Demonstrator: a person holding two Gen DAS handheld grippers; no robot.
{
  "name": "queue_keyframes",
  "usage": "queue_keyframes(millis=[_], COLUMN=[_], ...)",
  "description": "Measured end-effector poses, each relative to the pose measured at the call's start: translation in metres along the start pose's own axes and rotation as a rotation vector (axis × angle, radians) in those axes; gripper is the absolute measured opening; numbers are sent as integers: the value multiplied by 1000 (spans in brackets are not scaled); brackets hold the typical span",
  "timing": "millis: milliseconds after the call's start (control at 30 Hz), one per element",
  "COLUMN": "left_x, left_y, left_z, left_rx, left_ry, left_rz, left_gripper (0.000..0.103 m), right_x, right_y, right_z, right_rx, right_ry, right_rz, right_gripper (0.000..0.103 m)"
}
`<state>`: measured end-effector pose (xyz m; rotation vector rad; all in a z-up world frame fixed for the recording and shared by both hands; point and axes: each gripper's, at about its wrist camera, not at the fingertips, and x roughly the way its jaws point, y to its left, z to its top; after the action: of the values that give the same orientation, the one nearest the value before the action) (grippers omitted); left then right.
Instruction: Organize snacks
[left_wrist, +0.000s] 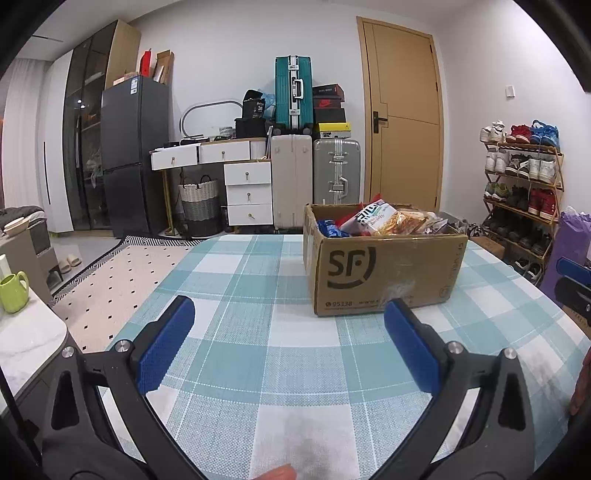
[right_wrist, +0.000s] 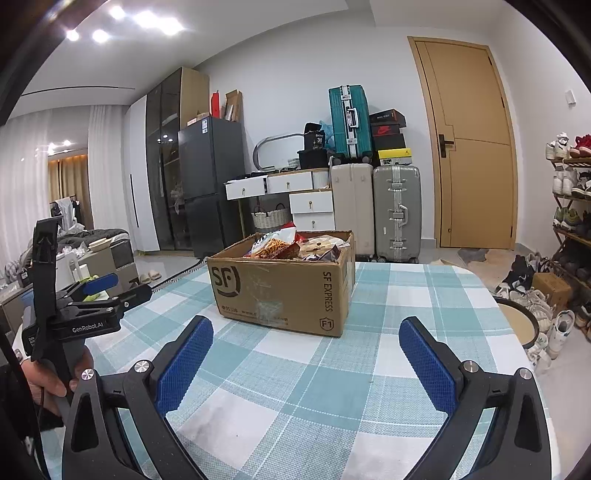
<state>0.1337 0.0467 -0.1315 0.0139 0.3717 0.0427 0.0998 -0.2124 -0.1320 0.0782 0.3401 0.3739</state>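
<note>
Left gripper (left_wrist: 290, 314) spread wide over the checked tablecloth (left_wrist: 258, 280), nothing between its blue pads (left_wrist: 166, 343). Right gripper (right_wrist: 306, 336) likewise wide apart and empty, low above the same cloth. Brown SF box (left_wrist: 384, 269) standing upright on the table ahead of both, near the far edge, open at the top and packed with snacks (left_wrist: 380, 221): a white-and-orange bag leaning on top, a blue packet at the left side, other wrappers too crumpled to tell apart. From the right wrist, same box (right_wrist: 280, 288) seen at its corner, "SF EXPRESS" down the side, a bag of orange sticks (right_wrist: 273, 245) poking above the rim. Left gripper also visible there at the left edge (right_wrist: 99, 284), gripped by a hand (right_wrist: 48, 380), well apart from the box. Possibly a fingertip (left_wrist: 275, 472) at the bottom edge of the left view, though blurred. Behind the table: dark fridge (left_wrist: 133, 155), white drawers (left_wrist: 247, 184), stacked suitcases (left_wrist: 317, 162), wooden door (left_wrist: 402, 114), shoe rack (left_wrist: 524, 184) at right. Green mug (left_wrist: 13, 291) on a marble top at far left.
</note>
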Motion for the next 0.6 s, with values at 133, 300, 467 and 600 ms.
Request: queue_keyframes(millis=[133, 300, 467, 600], left_x=[3, 3, 1, -1], left_y=[-2, -2, -1, -1], left_z=[-1, -1, -2, -2], left_rx=[7, 6, 7, 7], left_ry=[6, 5, 4, 5], left_rz=[-3, -1, 1, 1], left_gripper=[103, 103, 103, 103], right_x=[1, 1, 2, 1], right_y=[-3, -3, -7, -5], right_z=[0, 0, 0, -2], right_rx=[16, 15, 30, 28], right_ry=[-1, -1, 2, 1], right_rz=[0, -2, 4, 0], right_gripper=[102, 102, 103, 103])
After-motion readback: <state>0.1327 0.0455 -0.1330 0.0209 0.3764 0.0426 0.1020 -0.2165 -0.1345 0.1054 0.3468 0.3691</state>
